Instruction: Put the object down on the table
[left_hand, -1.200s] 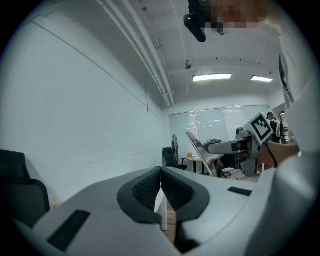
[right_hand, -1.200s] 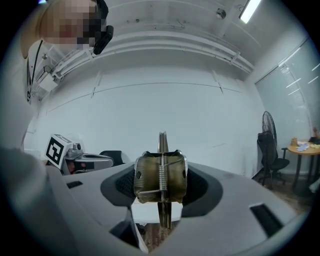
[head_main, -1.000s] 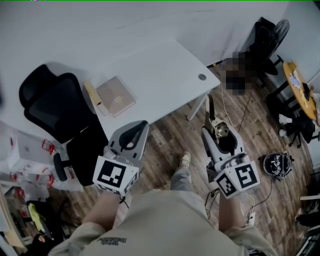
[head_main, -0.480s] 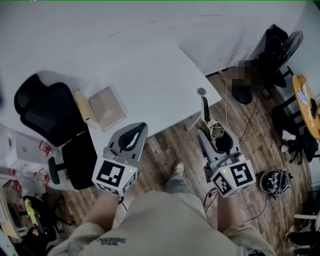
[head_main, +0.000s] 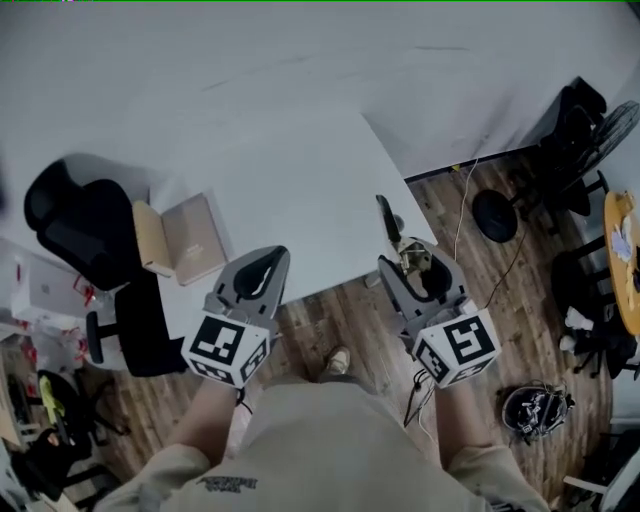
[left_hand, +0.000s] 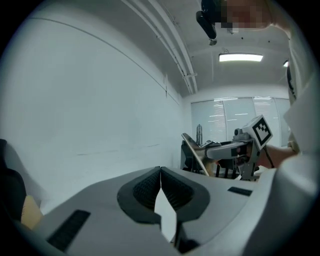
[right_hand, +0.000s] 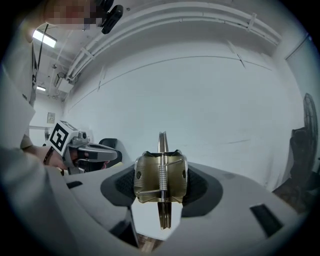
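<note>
Left claw (head_main: 272, 262) and right claw (head_main: 415, 266) now nearer table (head_main: 300, 160); brass clamp (right_hand: 160, 172) still gripped.

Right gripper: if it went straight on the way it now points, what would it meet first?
Probably the white wall. The right gripper, shut on a brass-coloured metal spring clip, points across the white rectangular table, just above its top. Depth is unclear, so the table could come first.
</note>
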